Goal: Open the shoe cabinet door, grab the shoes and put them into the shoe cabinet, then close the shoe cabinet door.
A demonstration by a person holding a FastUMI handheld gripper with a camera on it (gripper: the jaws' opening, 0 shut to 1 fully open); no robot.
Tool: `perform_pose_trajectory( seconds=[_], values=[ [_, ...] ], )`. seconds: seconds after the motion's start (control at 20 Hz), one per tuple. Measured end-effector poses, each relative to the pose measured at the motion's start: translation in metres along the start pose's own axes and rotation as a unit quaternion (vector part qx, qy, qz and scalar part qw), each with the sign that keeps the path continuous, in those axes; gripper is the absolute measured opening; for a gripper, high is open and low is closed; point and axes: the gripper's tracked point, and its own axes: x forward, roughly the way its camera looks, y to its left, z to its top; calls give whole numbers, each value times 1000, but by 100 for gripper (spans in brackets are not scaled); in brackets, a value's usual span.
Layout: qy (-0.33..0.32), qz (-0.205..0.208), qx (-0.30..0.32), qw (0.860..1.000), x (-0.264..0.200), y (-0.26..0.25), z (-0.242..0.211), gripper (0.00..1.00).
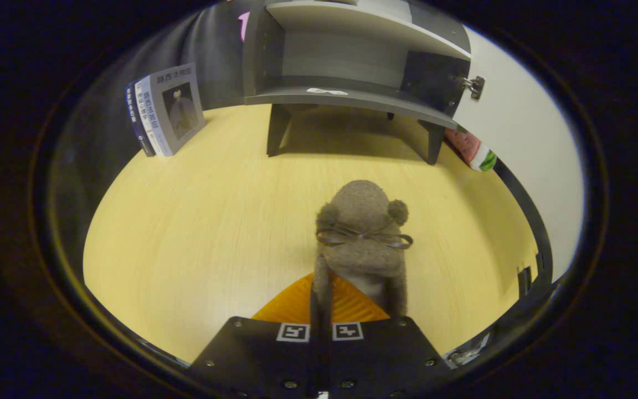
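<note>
The gripper (322,318) has its fingers drawn close together and clamped on the rim of a fuzzy grey-brown slipper with two pompom ears and a thin ribbon bow (362,233), which juts out just ahead of the fingers with its toe pointing toward the cabinet; the fingers seem to pinch the left wall of the slipper's opening, though the contact is partly hidden behind the fingers and I would not swear to how deep the bite is. The slipper hangs over the pale yellow wood-grain tabletop (186,221), well apart from the dark grey low shoe cabinet on short legs (346,61) standing beyond it. The cabinet's white door (524,133) is swung wide to the right on its metal hinge (474,86), so the opening step looks done and the carry is in hand. To do it well, keep the hold firm and the slipper level, lift it enough that its sole clears the front lip of the lower shelf (346,98), and aim for the middle of the compartment, away from the open door's edge, before letting go. The lower compartment holds only a small pale scrap or sticker (327,91); the shelf above it appears bare. A pair of upright books with blue-and-grey covers (166,111) stands off to the cabinet's left.
</note>
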Motion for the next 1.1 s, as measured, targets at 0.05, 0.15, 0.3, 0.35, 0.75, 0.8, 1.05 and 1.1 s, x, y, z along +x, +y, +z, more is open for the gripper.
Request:
perform_pose_trajectory(
  seconds=[0.05, 0.15, 0.3, 0.35, 0.75, 0.8, 1.05, 1.1],
  values=[
    [3, -1, 3, 1000, -3, -2, 2, 1],
    [-2, -10, 6, 1000, -10, -8, 10, 1],
    [-22, -23, 22, 999, -24, -21, 33, 1],
    [-29, -29, 29, 999, -28, -26, 41, 1],
    [-162, -85, 47, 982, -94, -73, 166, 1],
    [-182, -89, 47, 978, -103, -79, 186, 1],
    [-260, -102, 51, 959, -135, -110, 276, 0],
    [-273, -102, 50, 955, -140, -116, 296, 0]
  ],
)
